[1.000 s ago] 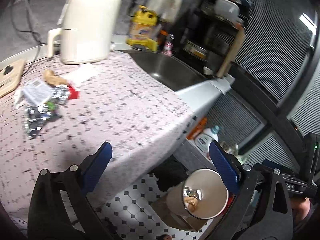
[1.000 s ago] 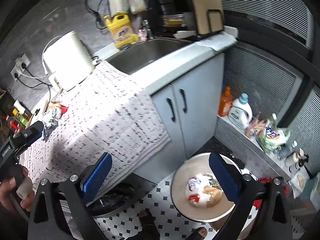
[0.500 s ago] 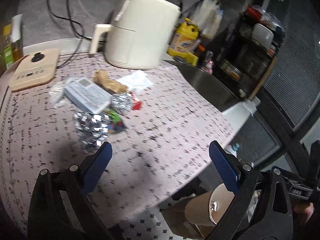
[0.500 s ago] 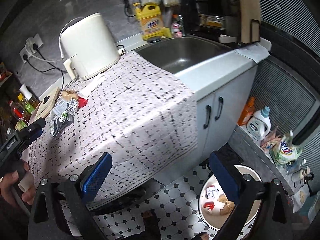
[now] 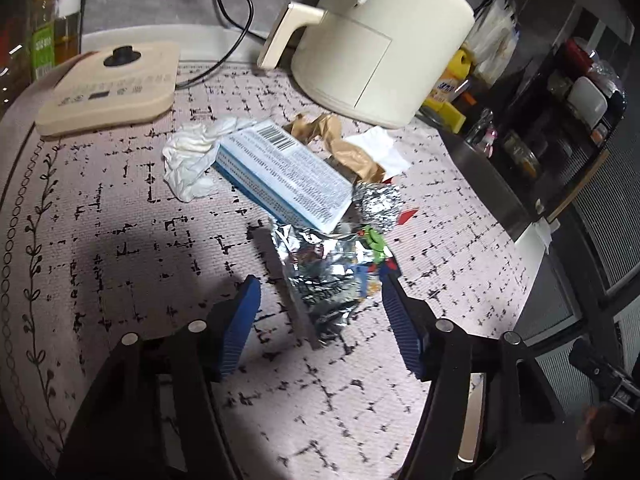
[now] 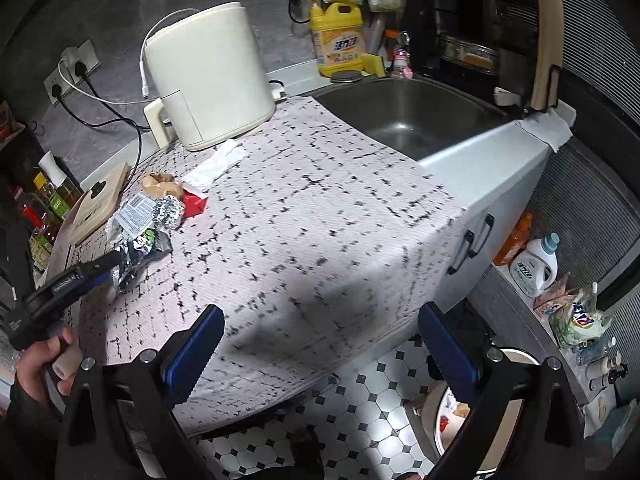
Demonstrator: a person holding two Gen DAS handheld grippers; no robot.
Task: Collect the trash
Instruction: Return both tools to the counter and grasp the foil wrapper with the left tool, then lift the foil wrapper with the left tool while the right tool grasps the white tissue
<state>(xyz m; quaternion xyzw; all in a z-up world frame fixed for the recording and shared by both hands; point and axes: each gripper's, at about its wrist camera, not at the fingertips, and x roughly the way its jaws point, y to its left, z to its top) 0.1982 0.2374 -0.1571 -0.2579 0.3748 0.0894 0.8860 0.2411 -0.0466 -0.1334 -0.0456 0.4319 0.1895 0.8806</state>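
A heap of trash lies on the patterned cloth: a shiny foil snack bag (image 5: 328,276), a blue-white carton (image 5: 284,172), a foil ball (image 5: 380,202), crumpled brown paper (image 5: 340,144), white tissue (image 5: 192,156) and a red scrap (image 5: 408,214). My left gripper (image 5: 316,300) is open, its blue pads on either side of the foil bag, close above it. In the right wrist view the heap (image 6: 148,220) lies far left with the left gripper (image 6: 76,276) at it. My right gripper (image 6: 320,340) is open and empty over the counter's front edge. The trash bin (image 6: 472,412) stands on the floor below right.
A cream air fryer (image 5: 380,36) stands behind the heap, a beige scale (image 5: 108,84) at left, oil bottles (image 5: 44,24) at far left. The sink (image 6: 404,116) lies right of the cloth, with a yellow detergent bottle (image 6: 340,40) behind. Cleaning bottles (image 6: 536,260) stand on the floor.
My left gripper has swung from the bin and counter edge to the trash heap and dropped around the foil bag. My right gripper has risen and turned from the bin toward the counter.
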